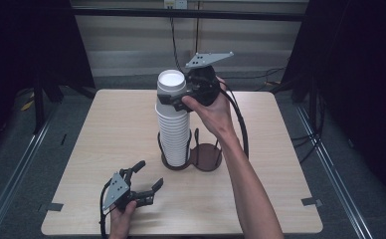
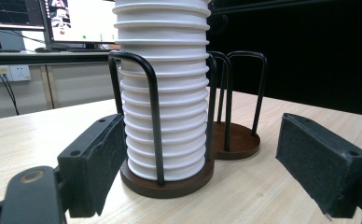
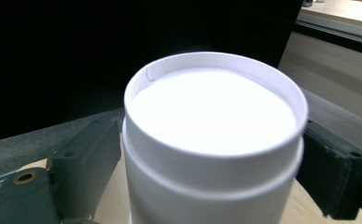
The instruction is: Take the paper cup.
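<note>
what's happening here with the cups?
A person is working a tall stack of white paper cups that sits upside down in one side of a two-ring wire holder on the table. The right gripper is up at the top cup, with a jaw on each side of it, apparently gripping it to lift it off. The left gripper rests open near the table's front edge, pointed at the stack's base. The holder's other ring is empty.
</note>
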`<state>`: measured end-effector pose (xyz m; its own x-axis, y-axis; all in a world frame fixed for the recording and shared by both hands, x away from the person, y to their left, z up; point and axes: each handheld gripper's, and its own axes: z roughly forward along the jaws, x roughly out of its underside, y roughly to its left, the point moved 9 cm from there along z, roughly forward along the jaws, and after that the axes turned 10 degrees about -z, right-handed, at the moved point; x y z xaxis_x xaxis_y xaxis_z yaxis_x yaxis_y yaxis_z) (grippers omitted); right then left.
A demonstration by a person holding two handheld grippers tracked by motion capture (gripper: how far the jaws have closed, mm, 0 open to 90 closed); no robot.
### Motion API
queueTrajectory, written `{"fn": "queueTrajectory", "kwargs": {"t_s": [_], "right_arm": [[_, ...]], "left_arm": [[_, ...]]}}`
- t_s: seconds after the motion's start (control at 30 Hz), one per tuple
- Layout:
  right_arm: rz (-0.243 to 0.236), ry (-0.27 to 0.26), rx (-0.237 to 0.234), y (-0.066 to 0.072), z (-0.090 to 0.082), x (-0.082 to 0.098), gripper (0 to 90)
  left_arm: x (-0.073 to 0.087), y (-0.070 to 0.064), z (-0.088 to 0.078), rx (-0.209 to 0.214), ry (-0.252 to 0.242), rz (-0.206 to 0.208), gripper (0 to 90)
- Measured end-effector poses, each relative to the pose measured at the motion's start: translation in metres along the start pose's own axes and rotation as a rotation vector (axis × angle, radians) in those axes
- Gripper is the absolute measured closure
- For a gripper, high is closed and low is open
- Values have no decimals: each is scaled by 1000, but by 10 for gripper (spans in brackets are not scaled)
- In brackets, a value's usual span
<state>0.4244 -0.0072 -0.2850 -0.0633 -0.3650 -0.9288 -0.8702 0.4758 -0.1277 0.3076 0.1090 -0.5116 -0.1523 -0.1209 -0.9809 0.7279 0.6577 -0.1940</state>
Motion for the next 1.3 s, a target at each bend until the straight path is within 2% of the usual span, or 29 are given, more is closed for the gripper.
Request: {"fn": "queueTrajectory", "kwargs": {"t_s": [0.07,0.1,0.13,0.23,0.77,0.9,1.1,1.2,1.3], "right_arm": [[8,-2,3,0,4,-1,132],[2,19,15,0,7,0,153],[2,19,15,0,7,0,153],[14,11,15,-2,7,2,192],[8,12,26,-2,6,0,202],[9,-17,27,-2,3,-5,202],[2,-29,34,-2,1,-8,203],[6,-66,33,-3,-3,-15,205],[11,-79,38,-4,-6,-21,207]], "left_arm": [[0,1,0,-6,1,4,157],[0,-1,0,5,2,-7,157],[0,1,-1,-7,3,12,157],[1,-1,0,8,7,-1,157],[0,0,0,4,4,0,157],[0,0,0,4,4,1,157],[0,0,0,5,6,4,157],[0,0,0,5,4,1,157],[0,0,0,5,4,1,157]]}}
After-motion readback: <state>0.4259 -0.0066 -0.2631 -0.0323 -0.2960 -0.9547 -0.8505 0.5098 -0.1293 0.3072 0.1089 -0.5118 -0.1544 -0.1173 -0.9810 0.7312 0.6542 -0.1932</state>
